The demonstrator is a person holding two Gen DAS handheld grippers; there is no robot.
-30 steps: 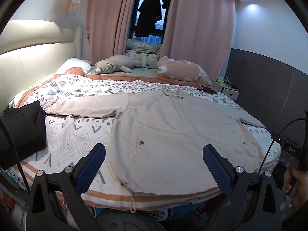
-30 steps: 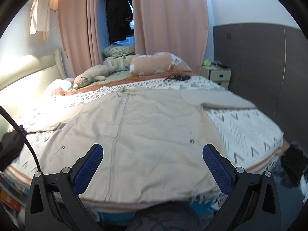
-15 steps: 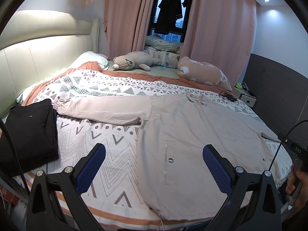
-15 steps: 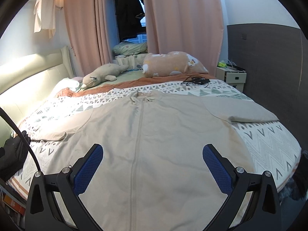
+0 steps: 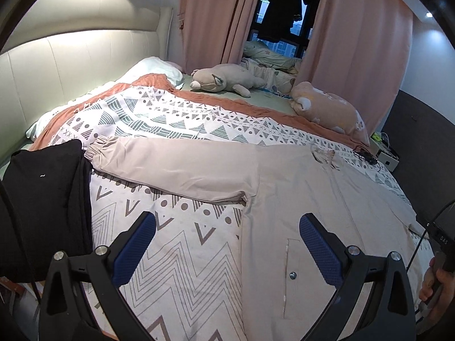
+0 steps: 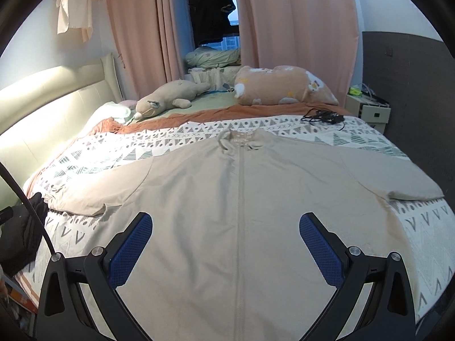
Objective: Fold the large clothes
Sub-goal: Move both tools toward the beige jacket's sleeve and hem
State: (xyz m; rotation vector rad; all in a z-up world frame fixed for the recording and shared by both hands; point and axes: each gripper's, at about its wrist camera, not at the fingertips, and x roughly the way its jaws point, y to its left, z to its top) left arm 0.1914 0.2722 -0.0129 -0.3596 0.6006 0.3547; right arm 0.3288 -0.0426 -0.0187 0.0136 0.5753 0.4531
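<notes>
Beige jacket [image 6: 241, 213] lies flat (zipped) on bed [image 6: 421, 227]; grippers wide.

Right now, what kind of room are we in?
Most likely a bedroom: a big bed with a padded headboard, stuffed animals, and pink curtains at the window.

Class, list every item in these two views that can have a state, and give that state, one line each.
Beige jacket: spread flat on the bed, front up, zipped, unfolded.
Left sleeve: stretched straight out sideways.
Black garment: folded, at the bed's edge.
Curtains: parted at the window.
Left gripper: open, empty.
Right gripper: open, empty.
</notes>
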